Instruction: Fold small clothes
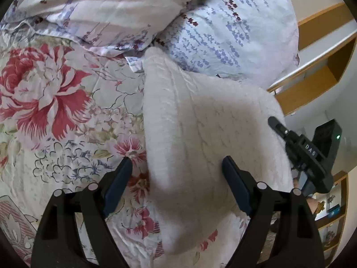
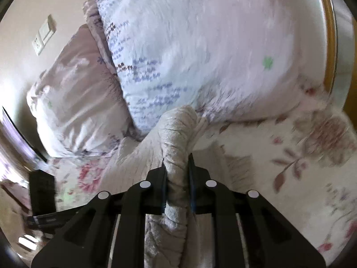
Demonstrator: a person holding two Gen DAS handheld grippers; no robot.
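A fuzzy white knitted garment (image 1: pixel 200 129) lies stretched over the floral bedsheet (image 1: pixel 55 111), one edge lifted at the right. My left gripper (image 1: pixel 176 167) is open, its fingers spread just above the garment's near part, holding nothing. My right gripper (image 2: pixel 177 163) is shut on a bunched fold of the same garment (image 2: pixel 176 138), which runs up between its jaws. The right gripper also shows in the left wrist view (image 1: pixel 276 122) at the garment's right edge.
Two pale patterned pillows (image 1: pixel 223 29) are piled at the head of the bed, just beyond the garment. Wooden shelving (image 1: pixel 323 55) stands to the right. A wall with a switch plate (image 2: pixel 44 35) is at the left in the right wrist view.
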